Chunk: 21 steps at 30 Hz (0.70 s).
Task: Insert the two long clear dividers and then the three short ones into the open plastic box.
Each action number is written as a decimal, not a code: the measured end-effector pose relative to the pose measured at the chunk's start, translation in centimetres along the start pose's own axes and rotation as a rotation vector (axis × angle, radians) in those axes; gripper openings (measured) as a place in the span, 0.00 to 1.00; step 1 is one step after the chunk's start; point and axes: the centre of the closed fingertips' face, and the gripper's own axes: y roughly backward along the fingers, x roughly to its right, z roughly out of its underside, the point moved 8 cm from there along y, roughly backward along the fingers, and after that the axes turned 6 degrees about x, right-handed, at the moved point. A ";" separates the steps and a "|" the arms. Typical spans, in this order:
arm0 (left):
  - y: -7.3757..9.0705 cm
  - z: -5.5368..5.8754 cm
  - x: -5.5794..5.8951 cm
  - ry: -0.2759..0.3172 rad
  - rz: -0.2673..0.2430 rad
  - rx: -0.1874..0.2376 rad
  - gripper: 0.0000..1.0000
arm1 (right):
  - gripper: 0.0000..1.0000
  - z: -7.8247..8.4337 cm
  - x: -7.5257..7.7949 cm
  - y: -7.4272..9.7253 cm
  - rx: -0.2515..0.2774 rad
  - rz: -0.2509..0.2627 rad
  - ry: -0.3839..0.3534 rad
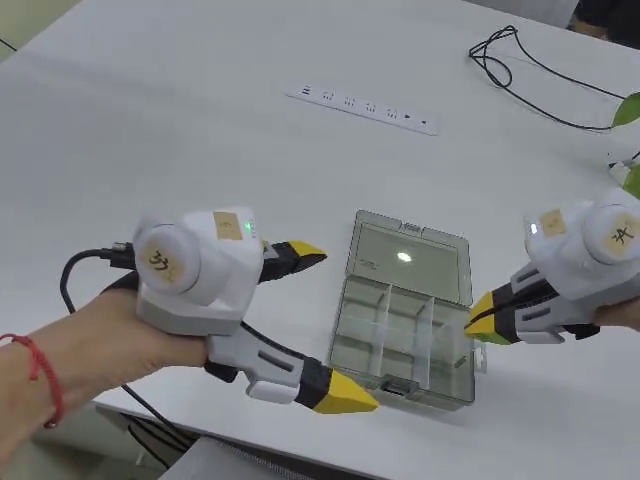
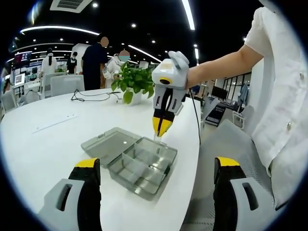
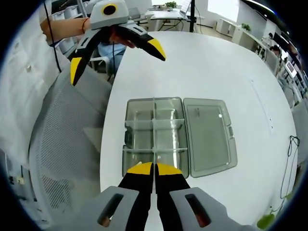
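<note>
1. Yellow-tipped jaws of my left hand-held gripper [image 1: 325,322] stand wide apart and empty. It hangs over the near edge of the bench [image 1: 200,130], just left of the box [image 1: 440,392].
2. That open plastic box sits close to the same edge. Clear dividers stand inside it: a long divider [image 3: 154,125] with short cross pieces [image 3: 139,123] meeting it. Clear on clear, I can't count them surely.
3. My right hand-held gripper [image 1: 480,318] has its jaws pressed together at the box's right wall. Whether a divider is pinched between them I cannot tell.
4. I judge this a late insertion step. Next calls for a straight downward press into the wall slots, with the left gripper steadying the box.
5. The near edge leaves little margin, so no push should come toward me.
6. Behind, the lid [image 1: 415,258] lies flat, then open bench; the power strip [image 1: 362,107] and cable [image 1: 530,75] are well apart.
</note>
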 end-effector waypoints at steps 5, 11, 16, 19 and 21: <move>0.0 0.0 0.0 0.000 0.000 0.001 1.00 | 0.03 0.3 -0.1 -0.1 -0.026 -0.001 0.021; 0.0 0.0 0.0 0.002 0.000 0.002 1.00 | 0.03 0.3 0.0 -0.2 -0.019 0.002 0.016; 0.1 0.1 0.0 0.003 -0.001 0.001 1.00 | 0.03 0.3 0.1 -0.1 -0.016 0.006 0.016; 0.1 0.2 0.0 0.005 -0.003 0.000 1.00 | 0.03 0.0 -0.2 -0.1 -0.011 0.007 0.014; 0.1 0.2 0.1 0.004 0.000 0.001 1.00 | 0.03 0.0 -0.2 -0.2 -0.012 0.007 0.015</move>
